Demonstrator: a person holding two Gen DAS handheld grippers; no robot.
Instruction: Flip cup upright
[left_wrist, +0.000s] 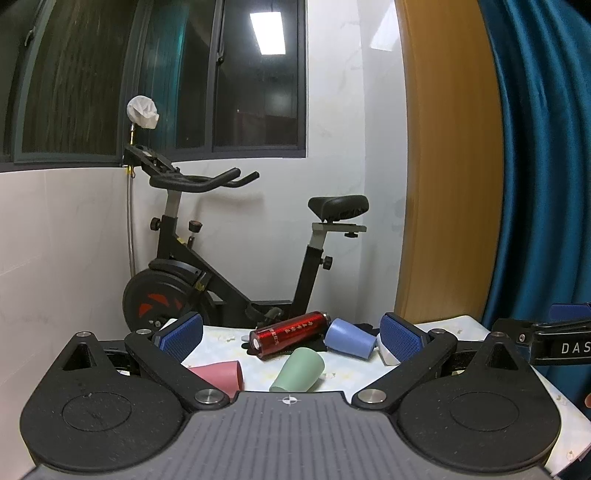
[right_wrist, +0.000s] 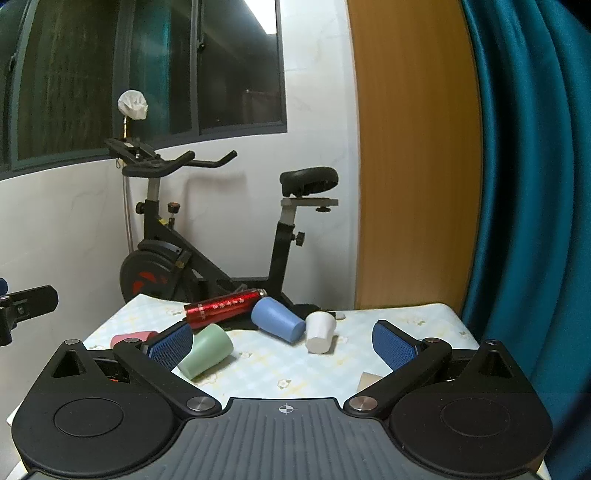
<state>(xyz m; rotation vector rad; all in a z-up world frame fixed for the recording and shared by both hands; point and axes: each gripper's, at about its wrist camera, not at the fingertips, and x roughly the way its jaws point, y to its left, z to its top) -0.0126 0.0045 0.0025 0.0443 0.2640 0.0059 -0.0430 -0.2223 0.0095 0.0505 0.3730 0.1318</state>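
Observation:
Several cups lie on a small table with a pale patterned cloth. A green cup lies on its side near the middle; it also shows in the left wrist view. A blue cup lies on its side behind it, also in the left wrist view. A pink cup lies at the left. A white cup rests mouth up, tilted. My left gripper and right gripper are open and empty, short of the cups.
A red metal bottle lies on its side behind the cups, on a dark cloth. An exercise bike stands beyond the table. A wooden panel and a blue curtain are at the right.

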